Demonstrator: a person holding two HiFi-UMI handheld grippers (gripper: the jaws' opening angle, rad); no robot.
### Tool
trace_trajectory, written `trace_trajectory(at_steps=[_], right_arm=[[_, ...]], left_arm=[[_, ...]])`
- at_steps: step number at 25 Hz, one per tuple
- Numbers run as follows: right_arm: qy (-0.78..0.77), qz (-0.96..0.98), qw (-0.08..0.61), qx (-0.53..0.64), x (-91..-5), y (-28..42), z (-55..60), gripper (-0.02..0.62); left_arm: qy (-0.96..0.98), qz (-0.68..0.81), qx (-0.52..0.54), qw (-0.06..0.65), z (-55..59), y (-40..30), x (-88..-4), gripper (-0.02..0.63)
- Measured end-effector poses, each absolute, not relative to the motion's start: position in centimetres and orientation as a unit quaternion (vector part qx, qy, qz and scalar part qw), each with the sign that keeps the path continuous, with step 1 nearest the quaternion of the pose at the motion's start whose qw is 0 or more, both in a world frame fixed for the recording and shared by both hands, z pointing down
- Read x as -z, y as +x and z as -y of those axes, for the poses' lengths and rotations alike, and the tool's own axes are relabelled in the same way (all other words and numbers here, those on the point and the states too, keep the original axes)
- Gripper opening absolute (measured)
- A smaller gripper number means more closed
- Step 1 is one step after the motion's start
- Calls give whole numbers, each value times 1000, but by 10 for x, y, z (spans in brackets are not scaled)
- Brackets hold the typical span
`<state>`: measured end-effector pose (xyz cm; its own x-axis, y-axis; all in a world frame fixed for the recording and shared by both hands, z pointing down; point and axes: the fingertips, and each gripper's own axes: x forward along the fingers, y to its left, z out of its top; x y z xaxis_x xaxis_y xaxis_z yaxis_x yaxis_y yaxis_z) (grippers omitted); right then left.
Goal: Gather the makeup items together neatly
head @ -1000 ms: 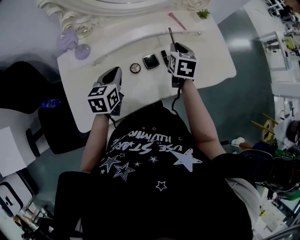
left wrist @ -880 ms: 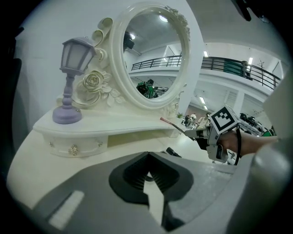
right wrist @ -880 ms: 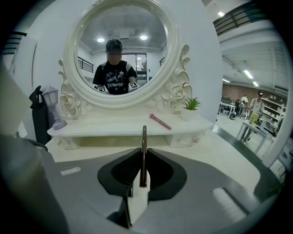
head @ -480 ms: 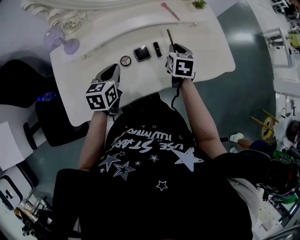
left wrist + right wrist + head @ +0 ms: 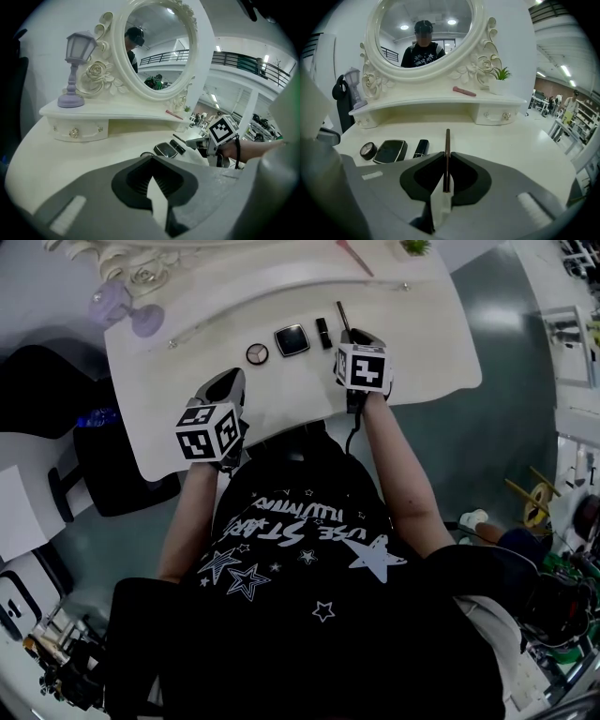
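Fingers of our left gripper (image 5: 152, 163) are pressed together, empty. On the table (image 5: 412, 352) lie a round compact (image 5: 257, 353), a square palette (image 5: 292, 339) and a lipstick (image 5: 324, 332). Our right gripper (image 5: 447, 158) pinches the pencil (image 5: 447, 139) by its near end, just right of the lipstick, long axis toward the mirror (image 5: 424, 33). We judge it light, stiff, slick and apt to roll.

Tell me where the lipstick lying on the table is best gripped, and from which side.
Probably mid-length on the lipstick, jaws across its narrow sides, coming down from the front. It lies flat, pointing toward the mirror, with a gap to the square compact beside it. The left gripper is shut and empty; the right gripper holds the pencil.
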<state>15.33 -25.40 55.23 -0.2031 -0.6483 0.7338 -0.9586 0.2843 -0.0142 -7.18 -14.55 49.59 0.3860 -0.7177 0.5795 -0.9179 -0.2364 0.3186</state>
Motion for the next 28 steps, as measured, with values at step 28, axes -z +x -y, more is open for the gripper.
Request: trace_trajectory(at_steps=[28], right_arm=[[523, 726, 371, -251, -570, 155, 249, 81]], left_arm=[[761, 541, -146, 326, 142, -87, -499, 2]])
